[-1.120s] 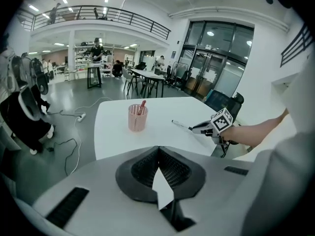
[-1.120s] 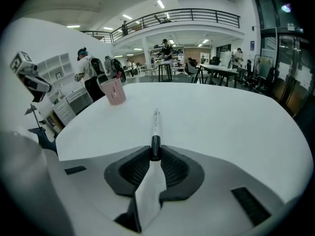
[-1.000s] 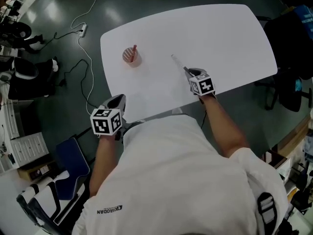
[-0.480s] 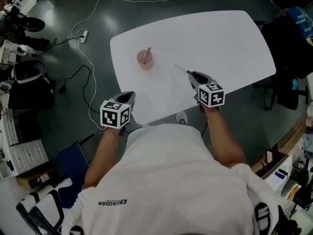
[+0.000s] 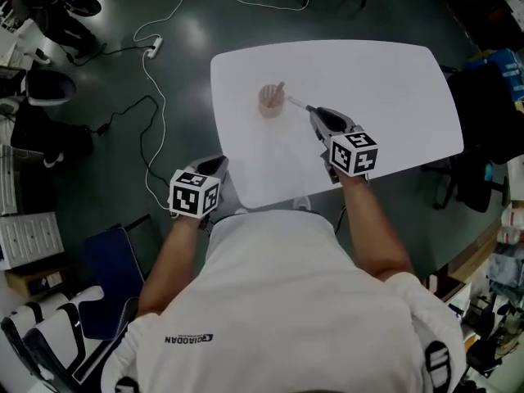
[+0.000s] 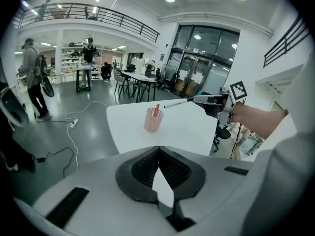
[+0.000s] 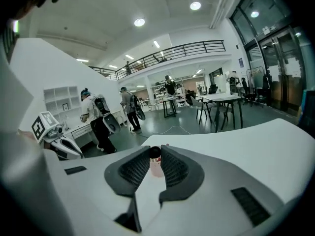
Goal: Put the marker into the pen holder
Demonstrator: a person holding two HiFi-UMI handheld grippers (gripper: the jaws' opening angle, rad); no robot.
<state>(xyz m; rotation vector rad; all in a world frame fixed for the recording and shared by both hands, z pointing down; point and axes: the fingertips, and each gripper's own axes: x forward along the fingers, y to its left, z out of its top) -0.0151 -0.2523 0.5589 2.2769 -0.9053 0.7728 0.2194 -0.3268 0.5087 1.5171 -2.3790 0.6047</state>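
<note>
A pink mesh pen holder (image 5: 271,101) stands on the white table (image 5: 385,88) with a red pen upright in it. My right gripper (image 5: 314,114) is shut on a white marker (image 5: 298,105), whose far tip reaches the holder's right rim from above. In the right gripper view the marker (image 7: 155,153) shows end-on, clamped between the pads, with the holder (image 7: 155,168) straight behind it. The left gripper view shows the holder (image 6: 153,120) and the marker (image 6: 175,103) held level above it. My left gripper (image 5: 218,165) hangs by the table's front left edge, shut (image 6: 158,149) on nothing.
A power strip (image 5: 154,44) and cables lie on the floor to the table's left. A dark chair (image 5: 488,97) stands off the right end, a blue chair (image 5: 110,281) at lower left. People (image 7: 95,117) stand far back in the hall.
My right gripper has carried the marker leftward across the table until its tip is at the pen holder. The left gripper has stayed by the front left edge.
</note>
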